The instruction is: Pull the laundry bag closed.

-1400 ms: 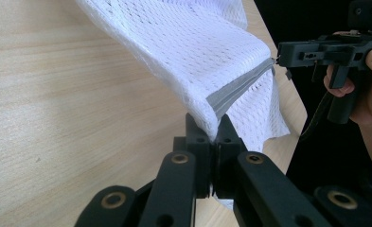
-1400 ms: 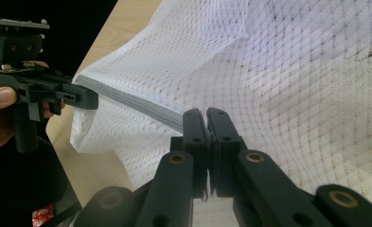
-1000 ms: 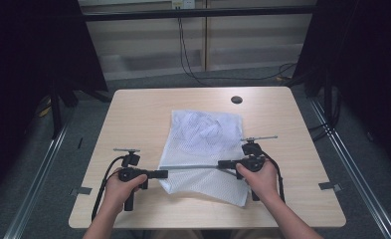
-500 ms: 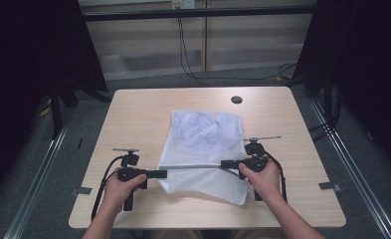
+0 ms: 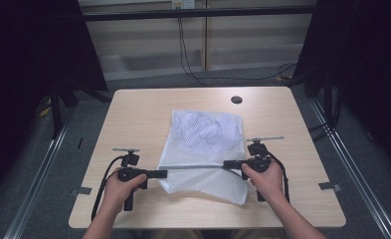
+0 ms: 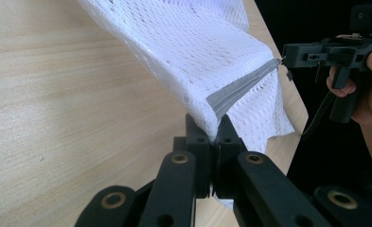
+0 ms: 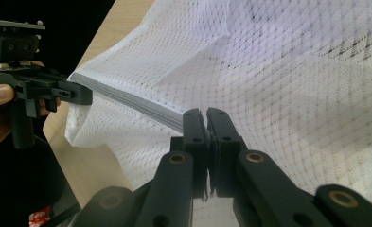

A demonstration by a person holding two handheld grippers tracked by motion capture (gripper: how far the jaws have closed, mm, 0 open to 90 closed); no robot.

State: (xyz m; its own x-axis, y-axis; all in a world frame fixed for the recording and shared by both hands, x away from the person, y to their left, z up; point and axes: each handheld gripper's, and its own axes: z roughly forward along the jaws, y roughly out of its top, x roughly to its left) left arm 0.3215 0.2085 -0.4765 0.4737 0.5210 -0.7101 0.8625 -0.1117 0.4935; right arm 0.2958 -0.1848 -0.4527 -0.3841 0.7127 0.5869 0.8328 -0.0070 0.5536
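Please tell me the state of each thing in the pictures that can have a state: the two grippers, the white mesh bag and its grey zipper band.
left gripper: shut on the zipper band's end.
right gripper: shut on the band's other end.
white mesh bag: lifted at its near part, far part on the table.
grey zipper band: stretched taut between the grippers.

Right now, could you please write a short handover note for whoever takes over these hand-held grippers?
Left hand-held gripper: shut on the near-left end of the mesh bag's grey zipper band.
Right hand-held gripper: shut on the band's other end.
Mesh bag: white, mid-table, something pale inside; band pulled taut and lifted, the far part lying flat.
Done: both ends gripped, edge stretched.
Left: probably working the zipper or folding; no slider is visible from here.
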